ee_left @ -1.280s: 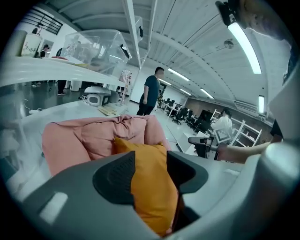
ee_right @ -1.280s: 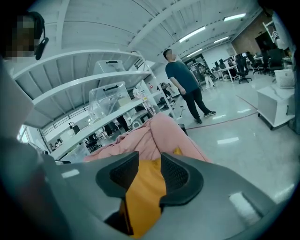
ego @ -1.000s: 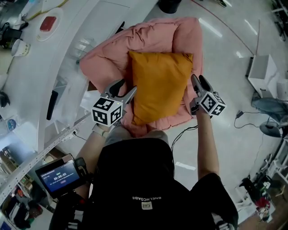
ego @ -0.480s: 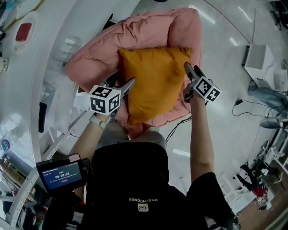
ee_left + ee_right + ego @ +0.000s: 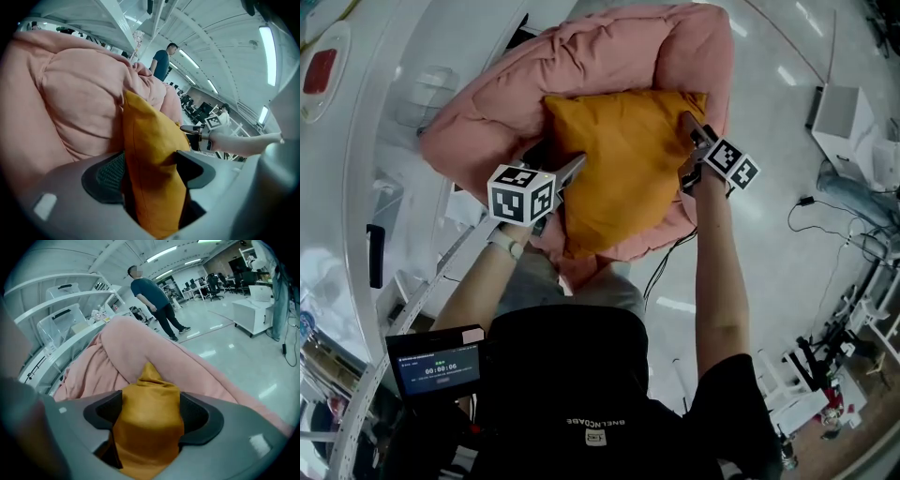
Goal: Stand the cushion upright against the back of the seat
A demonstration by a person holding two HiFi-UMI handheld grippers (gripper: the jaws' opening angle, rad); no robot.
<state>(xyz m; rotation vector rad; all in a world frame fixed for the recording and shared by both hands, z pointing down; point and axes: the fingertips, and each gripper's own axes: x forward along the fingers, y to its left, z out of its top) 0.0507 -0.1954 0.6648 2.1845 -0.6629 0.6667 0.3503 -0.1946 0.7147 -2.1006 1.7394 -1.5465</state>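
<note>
Shelving (image 5: 356, 187) in white curves down the left edge of the head view, with a small lit screen (image 5: 436, 363) at the lower left, close to the person's body. From there the left forearm (image 5: 478, 286) rises at a slant, elbow bent, a band (image 5: 511, 246) on the wrist. It carries the left gripper (image 5: 555, 161) tilted down toward the seat. Its jaws have just been opening and stand spread wide. The left side of the orange cushion (image 5: 619, 173) sits between them, close to both jaws but not squeezed. The cushion rests on the pink padded seat (image 5: 581, 66), its far edge up against the puffy back and its near corner reaching the seat's front. In the left gripper view it rises edge-on just beside the pink padding. At the cushion's right side the right gripper (image 5: 689, 150) also points down and inward. Its jaws have likewise just been opening wide, and a bunched corner of the cushion fills the gap between them. The right arm (image 5: 712, 281) behind it is stretched almost straight forward, forearm bare. Farther right lie glossy floor (image 5: 769, 234) and a white box (image 5: 844, 117).
</note>
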